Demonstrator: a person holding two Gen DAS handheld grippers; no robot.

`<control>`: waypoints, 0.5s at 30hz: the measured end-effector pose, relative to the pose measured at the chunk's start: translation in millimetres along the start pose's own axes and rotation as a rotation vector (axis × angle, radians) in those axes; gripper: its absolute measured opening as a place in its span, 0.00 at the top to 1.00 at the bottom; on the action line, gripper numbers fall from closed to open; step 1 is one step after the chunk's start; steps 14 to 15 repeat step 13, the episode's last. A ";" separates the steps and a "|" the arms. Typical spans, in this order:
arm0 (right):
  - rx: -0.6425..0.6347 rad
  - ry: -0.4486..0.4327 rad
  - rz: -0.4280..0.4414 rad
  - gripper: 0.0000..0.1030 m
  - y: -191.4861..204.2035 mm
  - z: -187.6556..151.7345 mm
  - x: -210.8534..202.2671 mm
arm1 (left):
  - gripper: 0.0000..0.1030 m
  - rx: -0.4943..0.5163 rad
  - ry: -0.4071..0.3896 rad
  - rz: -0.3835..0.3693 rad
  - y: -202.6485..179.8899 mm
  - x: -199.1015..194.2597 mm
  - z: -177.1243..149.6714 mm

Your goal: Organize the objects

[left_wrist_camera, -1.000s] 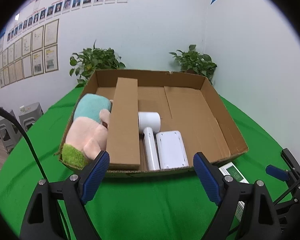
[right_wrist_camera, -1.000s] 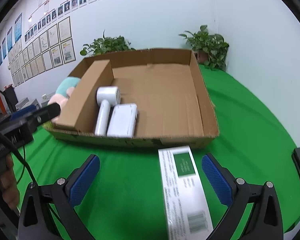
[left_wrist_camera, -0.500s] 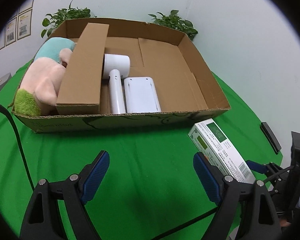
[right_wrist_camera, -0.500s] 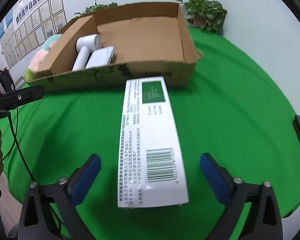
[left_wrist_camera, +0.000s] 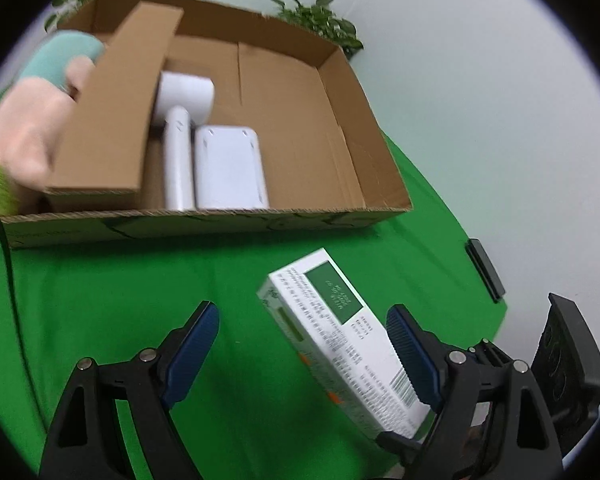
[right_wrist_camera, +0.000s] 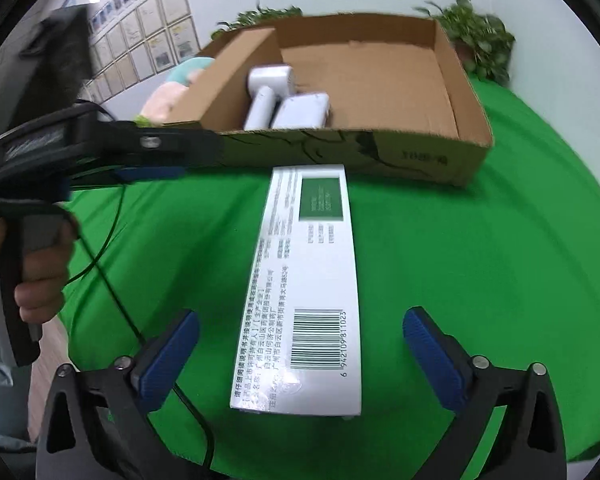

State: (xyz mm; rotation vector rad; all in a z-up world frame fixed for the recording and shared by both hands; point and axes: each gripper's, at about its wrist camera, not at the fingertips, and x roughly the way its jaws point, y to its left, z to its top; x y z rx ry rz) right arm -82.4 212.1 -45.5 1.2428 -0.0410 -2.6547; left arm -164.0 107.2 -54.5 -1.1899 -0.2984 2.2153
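Note:
A long white carton with a green label and a barcode (right_wrist_camera: 304, 280) lies on the green cloth in front of the cardboard box (right_wrist_camera: 380, 148). It also shows in the left wrist view (left_wrist_camera: 340, 336). My right gripper (right_wrist_camera: 300, 356) is open, its fingers either side of the carton's near end, not touching. My left gripper (left_wrist_camera: 304, 340) is open and empty, with the carton lying across its right finger's side. The box (left_wrist_camera: 204, 224) holds a white hair dryer (left_wrist_camera: 180, 120), a white flat device (left_wrist_camera: 228, 168), a brown inner carton (left_wrist_camera: 116, 108) and a plush toy (left_wrist_camera: 28, 120).
The box's right half (left_wrist_camera: 300, 120) is bare cardboard. A black bar (left_wrist_camera: 485, 268) lies at the table's right edge. The left gripper and the hand holding it (right_wrist_camera: 40, 216) show at left in the right wrist view. Potted plants (right_wrist_camera: 480, 36) stand behind the box.
Both grippers have moved closer to the white carton. The left gripper has swung right, so the carton now lies by its right finger. Both stay open.

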 end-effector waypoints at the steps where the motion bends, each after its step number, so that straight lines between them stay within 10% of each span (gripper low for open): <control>1: -0.009 0.001 -0.008 0.00 0.7 2.1 0.3 | 0.17 -0.010 0.023 -0.020 0.7 7.2 1.1; 15: 0.021 0.052 0.004 0.14 -6.4 -14.3 1.1 | 0.19 -0.123 0.211 -0.203 -1.0 58.9 -11.6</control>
